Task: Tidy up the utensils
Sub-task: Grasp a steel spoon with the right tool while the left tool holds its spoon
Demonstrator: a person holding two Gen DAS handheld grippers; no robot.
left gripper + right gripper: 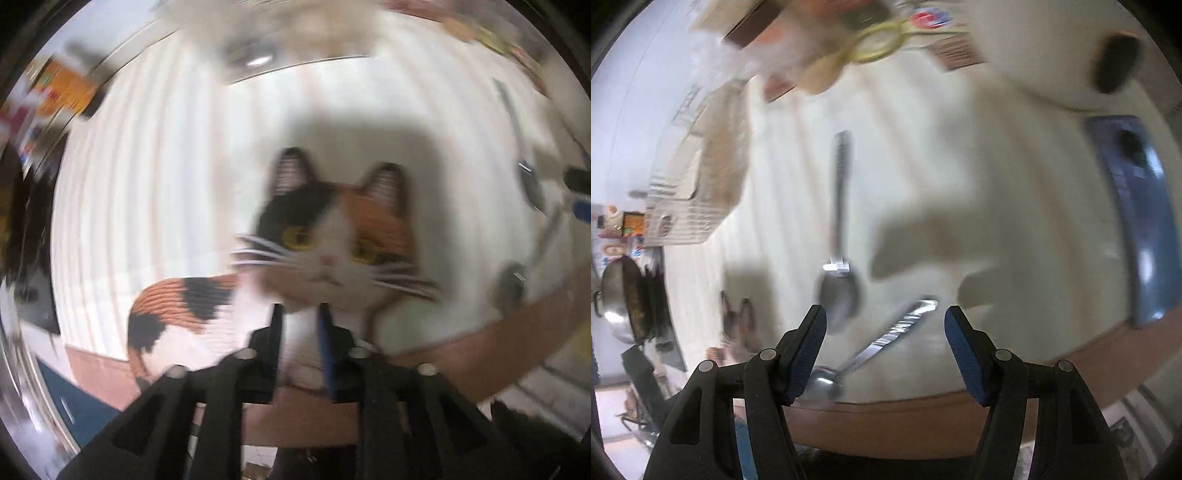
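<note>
Both views are motion-blurred. In the right wrist view two steel spoons lie on a cream ribbed mat (960, 166). The larger spoon (839, 236) points its handle away, bowl near me. The smaller spoon (875, 349) lies diagonally between my fingers, bowl at the mat's front edge. My right gripper (884, 347) is open and empty, just above the smaller spoon. In the left wrist view my left gripper (300, 332) has its fingers close together with a narrow gap and nothing held, over a calico cat picture (332, 240) on the mat. The spoons (524, 177) show blurred at the far right.
A blue phone-like object (1141, 221) lies at the mat's right edge. Cardboard boxes (698, 173) and packets stand at the back left. A steel pan (617, 299) sits at the far left. The mat's brown border (923, 421) runs along the front edge.
</note>
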